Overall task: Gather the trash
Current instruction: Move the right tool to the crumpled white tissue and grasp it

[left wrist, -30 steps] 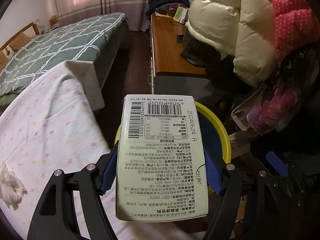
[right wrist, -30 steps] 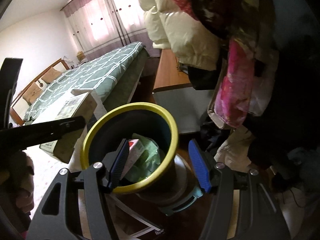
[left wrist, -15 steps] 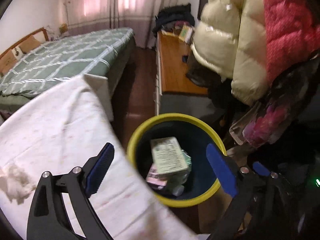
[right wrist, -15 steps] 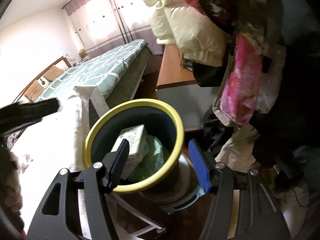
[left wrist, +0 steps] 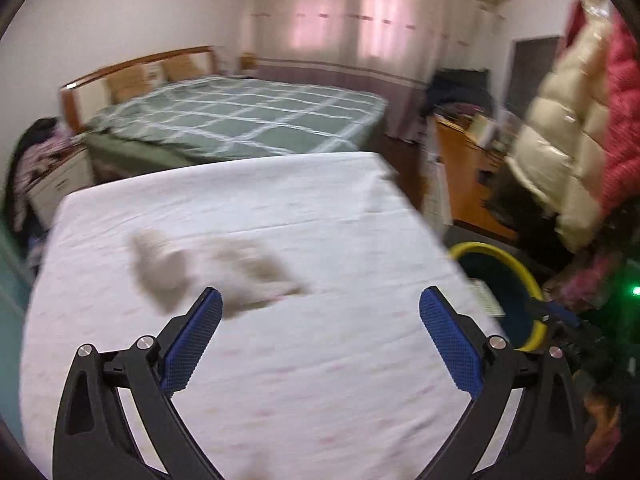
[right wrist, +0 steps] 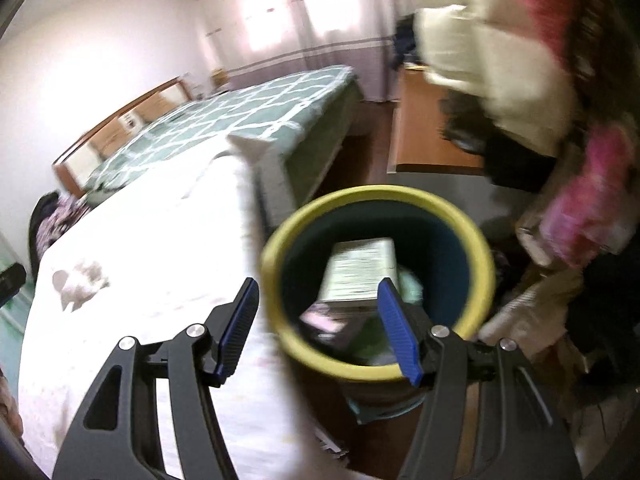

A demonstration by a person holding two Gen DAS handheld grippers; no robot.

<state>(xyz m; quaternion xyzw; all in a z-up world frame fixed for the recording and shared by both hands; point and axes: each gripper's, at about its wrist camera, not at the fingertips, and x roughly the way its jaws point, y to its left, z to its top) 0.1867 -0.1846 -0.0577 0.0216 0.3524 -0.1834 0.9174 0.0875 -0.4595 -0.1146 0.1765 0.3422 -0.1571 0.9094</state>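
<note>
White tablecloth (left wrist: 320, 216), crumpled tissue (left wrist: 208, 272) just beyond open, empty left claw (left wrist: 320, 312)

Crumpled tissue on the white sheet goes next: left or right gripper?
Left. The left gripper is open and empty, with the crumpled tissue just ahead of its fingers. The right gripper straddles the yellow-rimmed bin's rim, so it looks occupied.

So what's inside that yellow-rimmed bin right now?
In the yellow-rimmed bin a printed carton lies on top, label up. Beneath it are pale green and pinkish wrappers, blurred. The carton and the right gripper in front hide the bottom.
</note>
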